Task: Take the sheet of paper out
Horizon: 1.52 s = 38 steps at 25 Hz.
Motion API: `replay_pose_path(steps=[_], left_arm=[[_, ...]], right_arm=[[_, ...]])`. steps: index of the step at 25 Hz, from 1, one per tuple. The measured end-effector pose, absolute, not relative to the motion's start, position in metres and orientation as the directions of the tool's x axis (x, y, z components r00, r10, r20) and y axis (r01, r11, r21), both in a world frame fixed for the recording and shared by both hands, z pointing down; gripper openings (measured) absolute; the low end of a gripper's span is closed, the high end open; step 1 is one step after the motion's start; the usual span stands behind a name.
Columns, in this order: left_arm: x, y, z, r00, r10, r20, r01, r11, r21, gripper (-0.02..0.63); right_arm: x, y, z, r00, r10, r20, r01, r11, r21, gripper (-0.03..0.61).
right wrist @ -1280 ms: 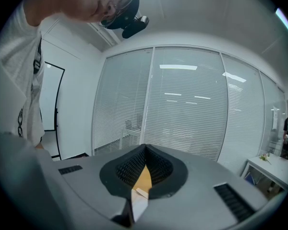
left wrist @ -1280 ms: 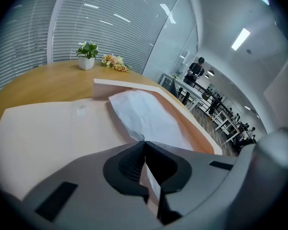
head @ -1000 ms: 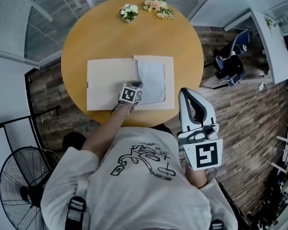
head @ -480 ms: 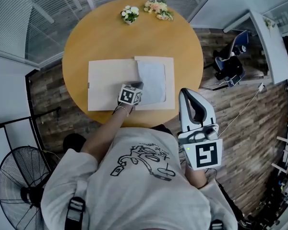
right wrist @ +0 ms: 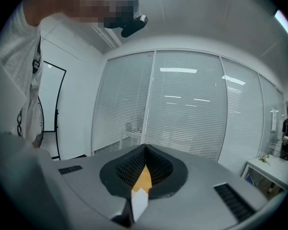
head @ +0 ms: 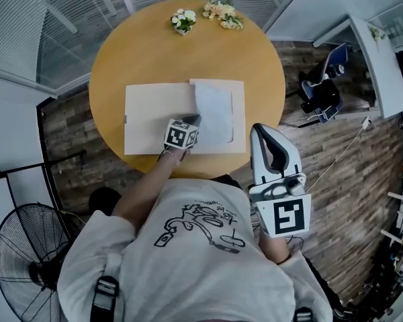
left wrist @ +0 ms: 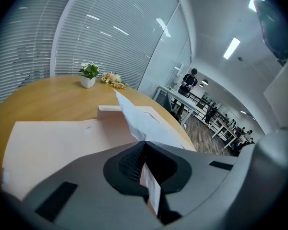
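Hovering off the tabletop's [head: 188, 59] 5 o'clock edge, beside the person's white shirt, the right gripper [head: 261, 129] has its fingers closed together with no object seen in them. Farther out, the left gripper [head: 191, 121] has its fingers clamped tight on the sheet of paper [head: 213, 116] at that sheet's 7 o'clock corner. The pinched corner is raised, and the rest of the sheet slopes down onto the 3 o'clock half of an open beige folder [head: 154, 116] lying flat on the round wooden tabletop. At the 12 o'clock rim stand a small potted plant [head: 182, 20] and a flower bunch [head: 221, 11].
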<state>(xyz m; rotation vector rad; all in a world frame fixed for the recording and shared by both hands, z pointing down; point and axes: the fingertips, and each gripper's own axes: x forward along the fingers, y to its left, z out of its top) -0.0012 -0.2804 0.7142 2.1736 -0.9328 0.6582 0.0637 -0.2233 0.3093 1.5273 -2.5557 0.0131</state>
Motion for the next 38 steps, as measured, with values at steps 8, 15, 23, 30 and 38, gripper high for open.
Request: replay_pose_path(steps=[8, 15, 23, 30, 38], left_arm=[[-0.005, -0.278, 0.699, 0.624, -0.446, 0.642, -0.765, -0.517, 0.385, 0.021], [-0.005, -0.275, 0.679, 0.63, -0.467, 0.621, -0.759, -0.537, 0.367, 0.021], [-0.011, -0.274, 0.661, 0.632, -0.489, 0.602, -0.761, -0.538, 0.362, 0.021], [-0.014, -0.276, 0.637, 0.637, -0.514, 0.575, -0.759, -0.552, 0.347, 0.021], [-0.011, -0.275, 0.606, 0.658, -0.531, 0.535, -0.743, -0.571, 0.348, 0.021]], right_arm=[[0.063, -0.222, 0.306, -0.464, -0.875, 0.139, -0.876, 0.477, 0.076, 0.008], [0.064, -0.219, 0.307, -0.467, -0.874, 0.136, -0.875, 0.479, 0.073, 0.008], [0.065, -0.219, 0.305, -0.466, -0.876, 0.129, -0.876, 0.477, 0.072, 0.008], [0.067, -0.219, 0.305, -0.465, -0.876, 0.129, -0.877, 0.475, 0.069, 0.008], [0.067, -0.221, 0.305, -0.465, -0.876, 0.126, -0.877, 0.476, 0.068, 0.008]])
